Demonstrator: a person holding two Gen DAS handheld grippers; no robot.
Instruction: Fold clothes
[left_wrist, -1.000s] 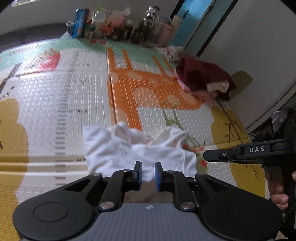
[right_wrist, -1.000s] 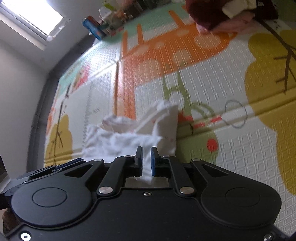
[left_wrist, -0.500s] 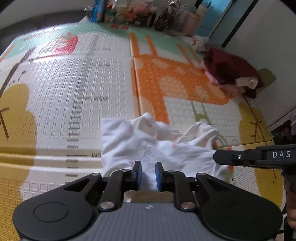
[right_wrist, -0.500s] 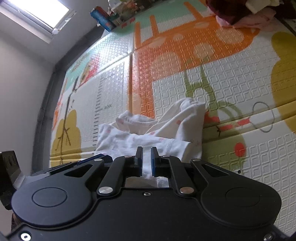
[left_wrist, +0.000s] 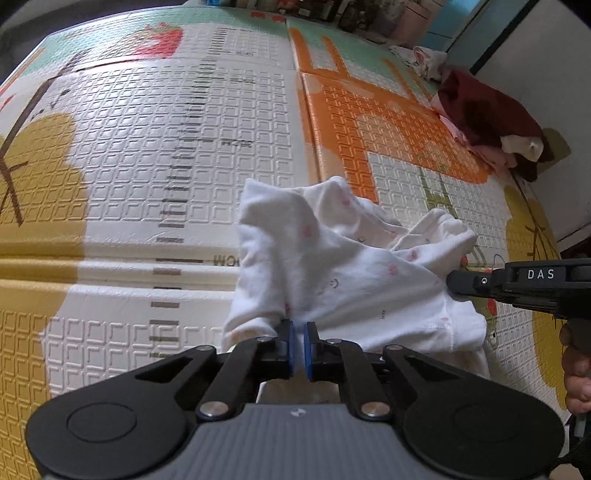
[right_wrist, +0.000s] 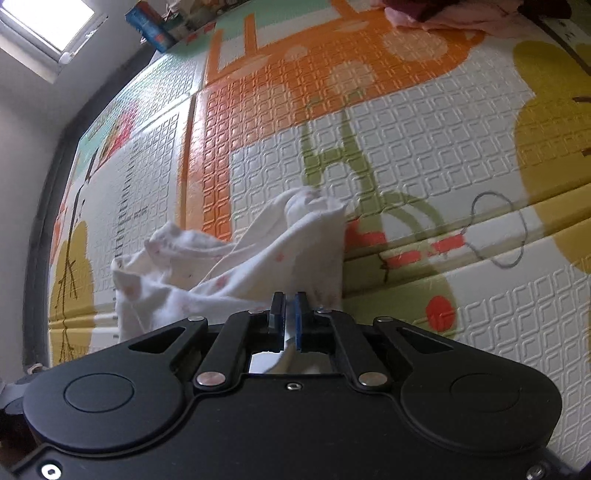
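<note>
A white baby garment (left_wrist: 351, 266) with small pink prints lies crumpled on the play mat (left_wrist: 166, 147). My left gripper (left_wrist: 298, 332) is closing on the garment's near left edge, with cloth pinched between its blue pads. In the left wrist view my right gripper (left_wrist: 452, 286) comes in from the right against the garment's right side. In the right wrist view the right gripper (right_wrist: 290, 306) is closing on the garment (right_wrist: 258, 266), and a strip of white cloth runs down between its pads. The garment's far end stands bunched up off the mat (right_wrist: 443, 147).
A pile of dark red and pink clothes (left_wrist: 484, 122) lies by the wall at the right, and shows as the clothes pile (right_wrist: 443, 14) in the right wrist view. Bottles and boxes (left_wrist: 351, 11) crowd the mat's far edge. A person's hand (left_wrist: 576, 369) holds the right gripper's handle.
Both grippers have sunk toward the mat and the garment has settled lower. The jaws of both have narrowed onto the cloth.
</note>
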